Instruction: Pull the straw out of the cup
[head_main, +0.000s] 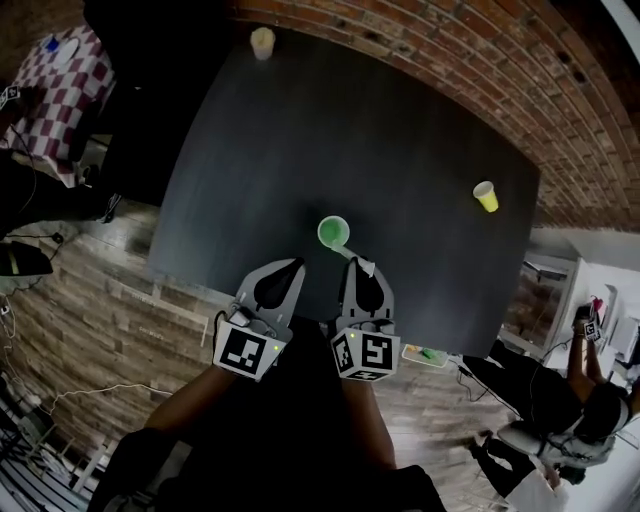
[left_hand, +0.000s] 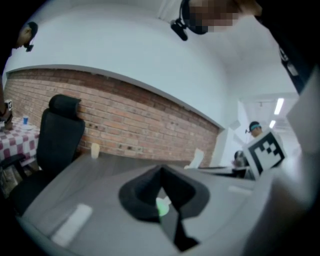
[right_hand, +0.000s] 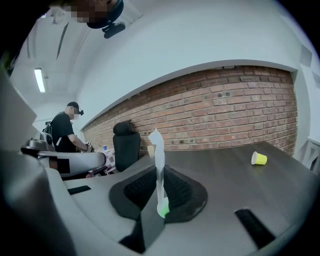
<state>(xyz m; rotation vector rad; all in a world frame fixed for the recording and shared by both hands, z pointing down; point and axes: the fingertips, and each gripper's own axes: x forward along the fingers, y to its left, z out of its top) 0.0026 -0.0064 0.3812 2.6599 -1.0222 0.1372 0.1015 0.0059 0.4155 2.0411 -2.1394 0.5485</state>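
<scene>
A green cup stands upright on the dark table, just beyond both grippers. A white straw slants from the cup's rim toward me. My right gripper is shut on the straw, which rises upright between its jaws in the right gripper view, with the cup showing green below it. The straw's lower end meets the cup; I cannot tell whether it is still inside. My left gripper hangs to the left of the cup, shut and holding nothing. Through its jaws the cup shows.
A yellow cup lies on its side at the table's right. A cream cup stands at the far edge. A black office chair sits by the brick wall. A person is off to the right on the wooden floor.
</scene>
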